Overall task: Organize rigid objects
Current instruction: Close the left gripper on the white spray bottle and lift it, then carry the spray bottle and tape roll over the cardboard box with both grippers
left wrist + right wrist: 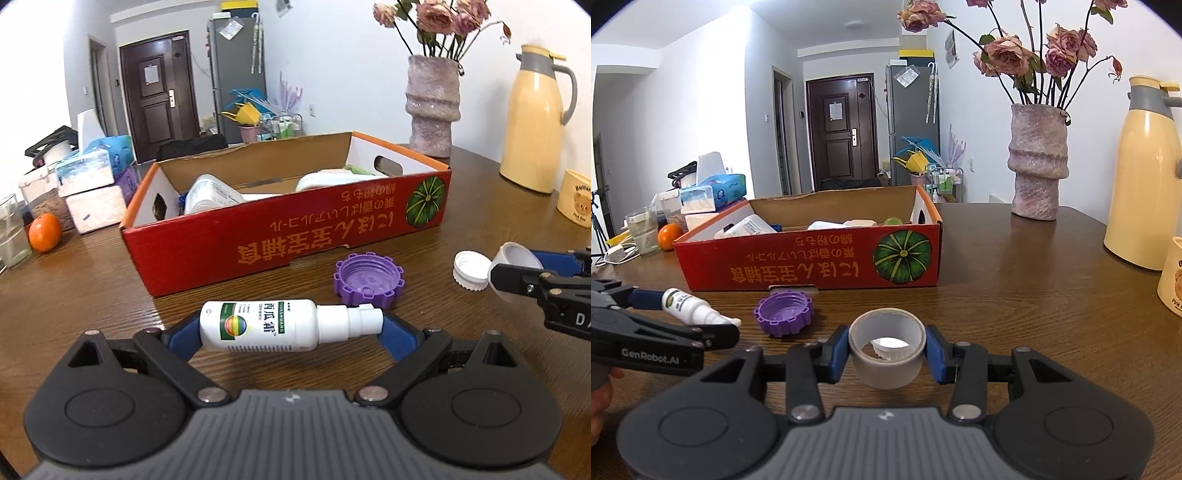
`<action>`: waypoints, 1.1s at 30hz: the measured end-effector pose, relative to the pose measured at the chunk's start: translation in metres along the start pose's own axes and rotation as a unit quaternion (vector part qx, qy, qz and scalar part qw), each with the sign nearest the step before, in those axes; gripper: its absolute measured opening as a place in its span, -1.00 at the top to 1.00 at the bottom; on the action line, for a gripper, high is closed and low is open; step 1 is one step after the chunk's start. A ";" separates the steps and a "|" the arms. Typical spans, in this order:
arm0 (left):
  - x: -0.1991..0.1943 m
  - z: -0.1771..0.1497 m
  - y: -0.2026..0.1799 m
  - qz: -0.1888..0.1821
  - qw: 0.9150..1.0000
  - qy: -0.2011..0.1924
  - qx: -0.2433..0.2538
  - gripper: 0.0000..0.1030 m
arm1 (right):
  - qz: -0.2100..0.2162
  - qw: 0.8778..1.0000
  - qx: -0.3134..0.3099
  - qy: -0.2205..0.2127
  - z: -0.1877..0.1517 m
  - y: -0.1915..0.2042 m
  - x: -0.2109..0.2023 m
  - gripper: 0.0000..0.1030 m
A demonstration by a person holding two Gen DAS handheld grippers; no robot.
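Note:
A white spray bottle (258, 325) with a green label lies crosswise between the blue pads of my left gripper (290, 328), which is shut on it end to end, just above the wooden table. From the right wrist view the bottle (690, 306) and left gripper (685, 317) show at the left. My right gripper (888, 350) is shut on a roll of grey tape (886, 369); it also shows at the right edge of the left view as the right gripper (524, 267). A purple toothed lid (369, 280) and a white cap (471, 271) lie on the table before the red cardboard box (288, 236).
The box (812, 266) holds several white containers. Behind it to the right stand a vase of dried roses (1038, 166), a cream thermos jug (1145, 177) and a cream cup (576, 201). At the left sit tissue packs (96, 184), an orange (44, 232) and a glass (13, 232).

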State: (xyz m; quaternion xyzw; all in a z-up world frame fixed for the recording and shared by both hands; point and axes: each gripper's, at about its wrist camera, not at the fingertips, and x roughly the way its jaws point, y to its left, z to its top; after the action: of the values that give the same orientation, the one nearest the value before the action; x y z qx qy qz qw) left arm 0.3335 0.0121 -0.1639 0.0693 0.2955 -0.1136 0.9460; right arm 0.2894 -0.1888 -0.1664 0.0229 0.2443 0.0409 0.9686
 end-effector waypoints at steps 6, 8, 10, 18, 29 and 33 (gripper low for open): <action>-0.010 -0.003 -0.006 0.021 1.000 -0.005 -0.014 -0.91 | 0.002 1.000 -0.002 -0.004 0.000 0.001 -0.001 0.17; -0.014 -0.004 -0.007 0.027 0.999 -0.008 -0.024 -0.91 | 0.003 1.000 -0.003 -0.005 -0.001 0.002 -0.002 0.17; -0.017 -0.004 -0.007 0.032 0.999 -0.008 -0.033 -0.91 | 0.005 1.000 -0.004 -0.005 -0.001 0.002 -0.003 0.17; -0.029 -0.004 -0.013 0.057 0.996 -0.014 -0.063 -0.91 | 0.018 1.000 -0.008 -0.010 0.000 0.006 -0.006 0.17; -0.046 0.008 -0.017 0.083 0.991 -0.035 -0.095 -0.91 | 0.049 0.998 -0.017 -0.020 0.012 0.008 -0.017 0.17; -0.052 0.019 -0.017 0.092 0.990 -0.049 -0.095 -0.91 | 0.056 0.998 -0.021 -0.031 0.024 0.007 -0.020 0.17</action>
State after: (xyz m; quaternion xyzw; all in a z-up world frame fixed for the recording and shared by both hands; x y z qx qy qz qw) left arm 0.2981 0.0005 -0.1193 0.0000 0.2511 -0.0005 0.9680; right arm 0.2831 -0.1839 -0.1354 0.0171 0.2119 0.0999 0.9720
